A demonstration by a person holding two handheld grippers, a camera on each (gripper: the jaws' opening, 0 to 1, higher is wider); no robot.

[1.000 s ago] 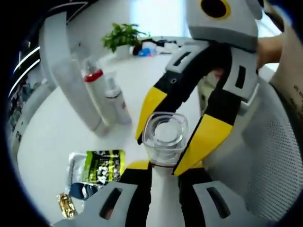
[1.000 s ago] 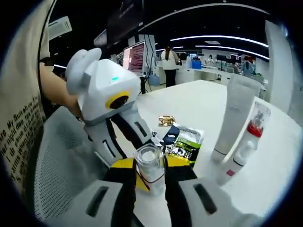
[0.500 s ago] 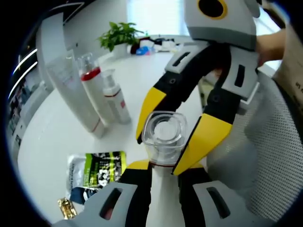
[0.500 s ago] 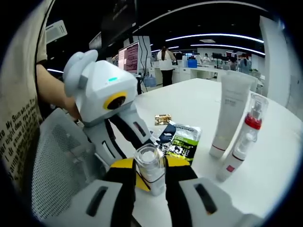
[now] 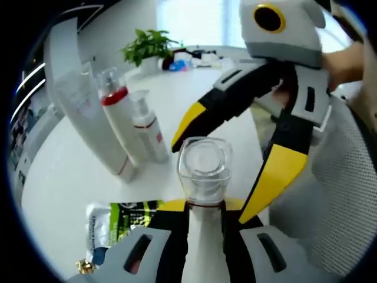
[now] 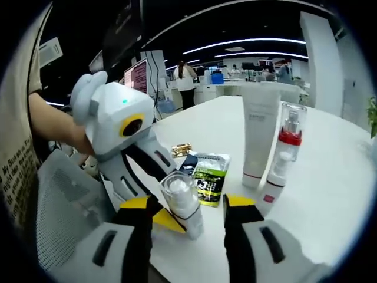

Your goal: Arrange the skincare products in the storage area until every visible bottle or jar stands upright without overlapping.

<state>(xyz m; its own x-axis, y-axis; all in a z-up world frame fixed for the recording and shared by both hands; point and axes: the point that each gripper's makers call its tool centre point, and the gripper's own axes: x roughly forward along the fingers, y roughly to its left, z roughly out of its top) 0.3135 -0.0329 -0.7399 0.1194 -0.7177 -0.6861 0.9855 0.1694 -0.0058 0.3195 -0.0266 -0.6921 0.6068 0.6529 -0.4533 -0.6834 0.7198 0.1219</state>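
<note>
Left gripper view: white worktop (image 5: 70, 171). Far left, tall white tube (image 5: 88, 112) upright; beside it red-collared spray bottle (image 5: 115, 127) and small pump bottle (image 5: 147, 127), both upright, close together. Near left, green sachet (image 5: 126, 215) flat on worktop. Centre, white bottle (image 5: 203, 194) with clear cap clamped between jaws of left gripper (image 5: 203, 209), upright, near worktop's edge. Right gripper (image 5: 241, 159) reaching in from right, jaws spread wide, clear of the cap on both sides.

Right gripper view: left gripper (image 6: 162, 203) at left, closed on bottle (image 6: 182, 203) low on its body. Mesh chair (image 6: 53, 218) near left. Sachet (image 6: 209, 177) and gold packet (image 6: 179, 150) beyond. Right gripper (image 6: 188, 209) wide, not touching bottle. Tube (image 6: 258, 138), spray bottle (image 6: 287, 147) and pump bottle (image 6: 274, 180) upright at right.
</note>
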